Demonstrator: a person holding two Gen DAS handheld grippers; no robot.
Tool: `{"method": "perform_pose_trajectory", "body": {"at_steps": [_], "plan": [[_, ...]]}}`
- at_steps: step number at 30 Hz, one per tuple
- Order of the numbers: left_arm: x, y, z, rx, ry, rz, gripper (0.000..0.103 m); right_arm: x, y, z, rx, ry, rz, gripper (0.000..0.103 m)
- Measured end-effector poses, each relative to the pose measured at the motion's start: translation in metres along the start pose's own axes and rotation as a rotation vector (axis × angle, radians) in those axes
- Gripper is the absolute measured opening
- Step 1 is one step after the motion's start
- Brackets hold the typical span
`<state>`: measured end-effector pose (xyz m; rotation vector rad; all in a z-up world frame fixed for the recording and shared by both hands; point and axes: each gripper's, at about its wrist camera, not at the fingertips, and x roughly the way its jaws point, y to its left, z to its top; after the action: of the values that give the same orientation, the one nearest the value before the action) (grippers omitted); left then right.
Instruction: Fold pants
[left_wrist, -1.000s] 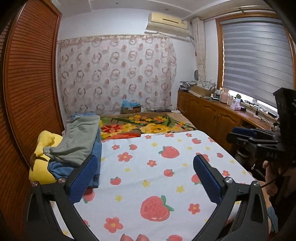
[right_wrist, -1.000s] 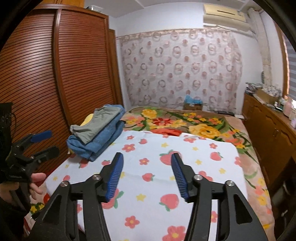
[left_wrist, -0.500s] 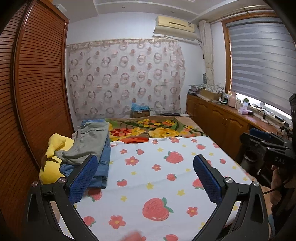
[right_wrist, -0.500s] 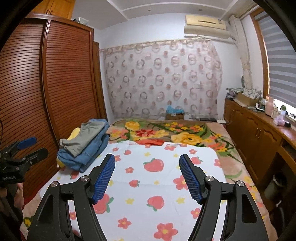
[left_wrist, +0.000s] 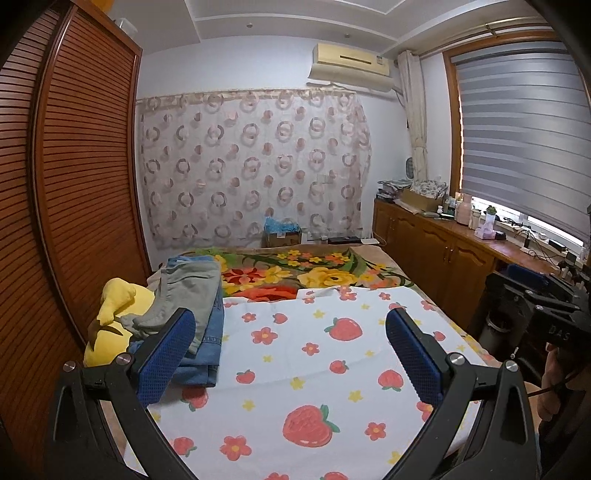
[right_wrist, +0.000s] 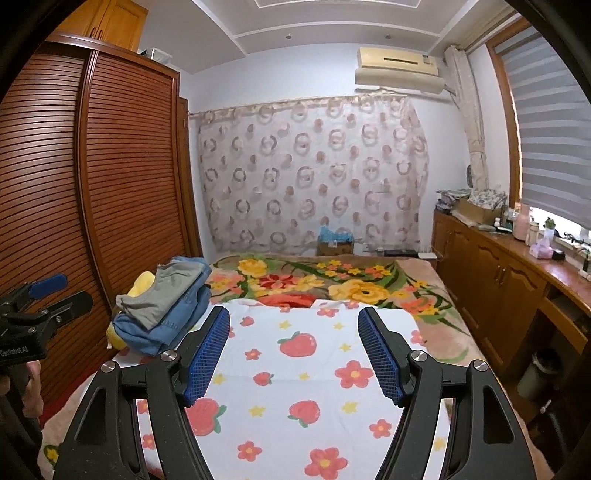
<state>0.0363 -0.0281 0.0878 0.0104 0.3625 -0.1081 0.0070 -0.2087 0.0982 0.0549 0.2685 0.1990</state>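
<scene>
A pile of folded pants lies at the bed's left edge: grey pants (left_wrist: 188, 291) on top of blue jeans (left_wrist: 207, 350). The pile also shows in the right wrist view, grey pants (right_wrist: 166, 291) over jeans (right_wrist: 173, 321). My left gripper (left_wrist: 290, 341) is open and empty, held above the strawberry sheet (left_wrist: 314, 369), right of the pile. My right gripper (right_wrist: 293, 341) is open and empty above the sheet (right_wrist: 295, 387). Each gripper shows in the other's view, the right one (left_wrist: 535, 295) at the right edge, the left one (right_wrist: 48, 299) at the left edge.
A yellow plush toy (left_wrist: 110, 321) lies under the pile by the wooden wardrobe (left_wrist: 74, 184). A floral blanket (left_wrist: 314, 273) covers the far half of the bed. A wooden cabinet (left_wrist: 443, 254) with clutter runs along the right wall under the window.
Both grippers have risen and tilted up, so the views now show more of the room and ceiling. The right gripper's jaws opened wider. The pile has not moved.
</scene>
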Motion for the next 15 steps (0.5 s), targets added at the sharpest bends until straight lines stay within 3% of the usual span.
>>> {"method": "perform_pose_trajectory", "body": {"at_steps": [15], "plan": [[-0.0025,0.0015,-0.0009,-0.004,0.01,0.001,0.103,0.0033,-0.0021,-0.0018,-0.003,0.006,-0.003,0.074]]}}
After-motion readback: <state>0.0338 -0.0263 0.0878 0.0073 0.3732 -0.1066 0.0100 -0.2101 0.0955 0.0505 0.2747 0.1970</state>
